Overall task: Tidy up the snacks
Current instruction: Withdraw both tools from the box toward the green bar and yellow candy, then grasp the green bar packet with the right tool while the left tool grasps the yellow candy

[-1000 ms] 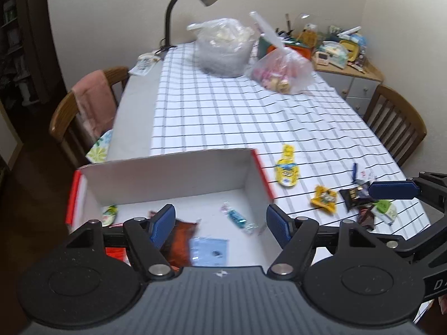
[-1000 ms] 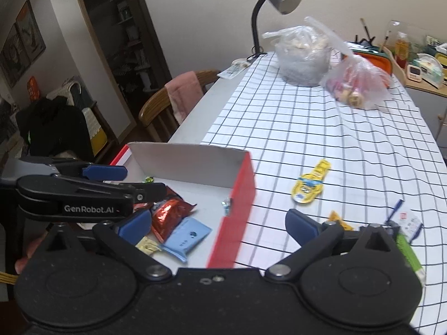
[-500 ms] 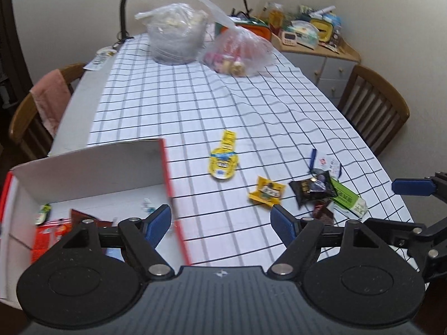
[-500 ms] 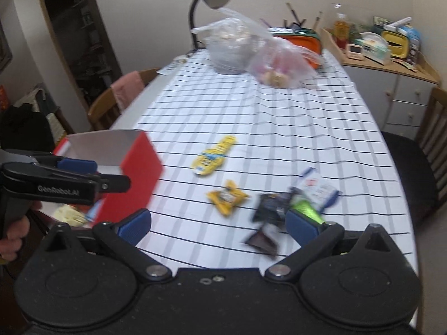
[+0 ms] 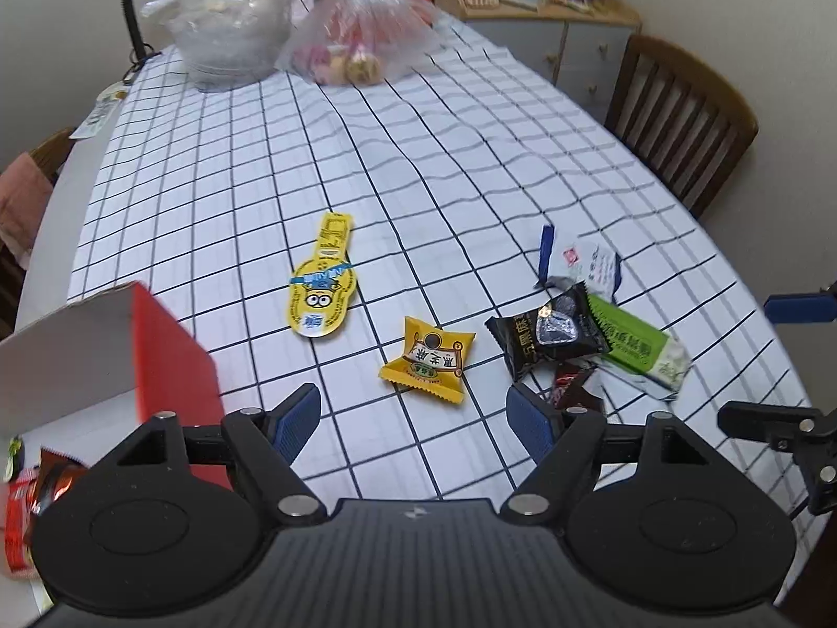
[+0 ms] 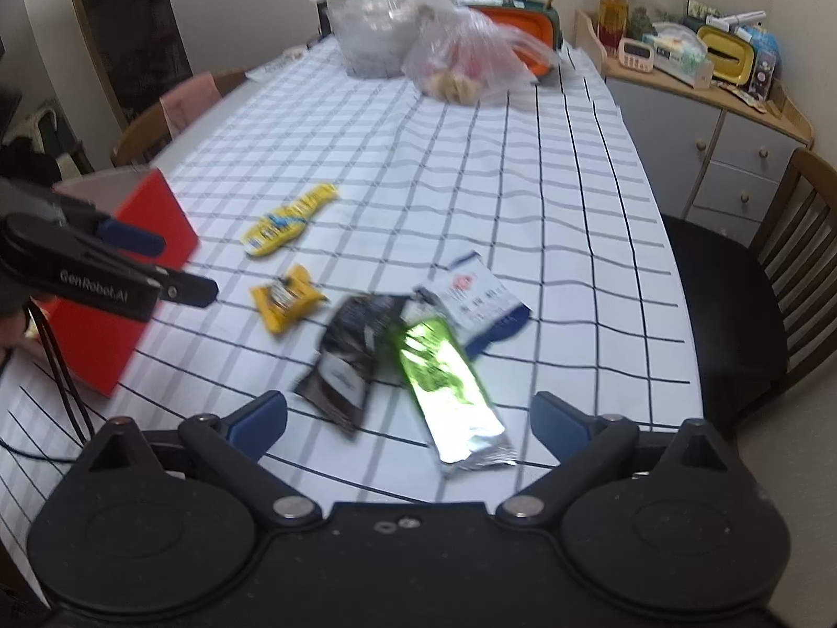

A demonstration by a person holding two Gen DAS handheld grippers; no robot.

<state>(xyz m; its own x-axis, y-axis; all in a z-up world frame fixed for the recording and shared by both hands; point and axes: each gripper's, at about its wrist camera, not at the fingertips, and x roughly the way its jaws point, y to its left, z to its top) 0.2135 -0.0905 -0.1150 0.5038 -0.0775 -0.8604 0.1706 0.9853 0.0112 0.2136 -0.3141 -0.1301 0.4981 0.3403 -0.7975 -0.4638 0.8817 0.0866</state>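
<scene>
Checked desk (image 5: 471,167): loose snacks near right edge, awaiting box (image 5: 157,361). My left claw (image 5: 413,413), right claw (image 6: 408,418) released, empty, poised over yellow packet (image 5: 430,358), green bar (image 6: 450,392).

snack packets (image 5: 554,337) right of box (image 5: 157,345), bags (image 5: 293,26) behind

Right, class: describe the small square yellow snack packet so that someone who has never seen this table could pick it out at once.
Start at the red box at the near corner of the checked tablecloth. Just beyond its red wall lie two yellow packets; the square yellow packet is the nearer one, beside the black wrapper. Unlike the long cartoon-faced packet, it is short, pillow-shaped, with a round dark emblem.
</scene>
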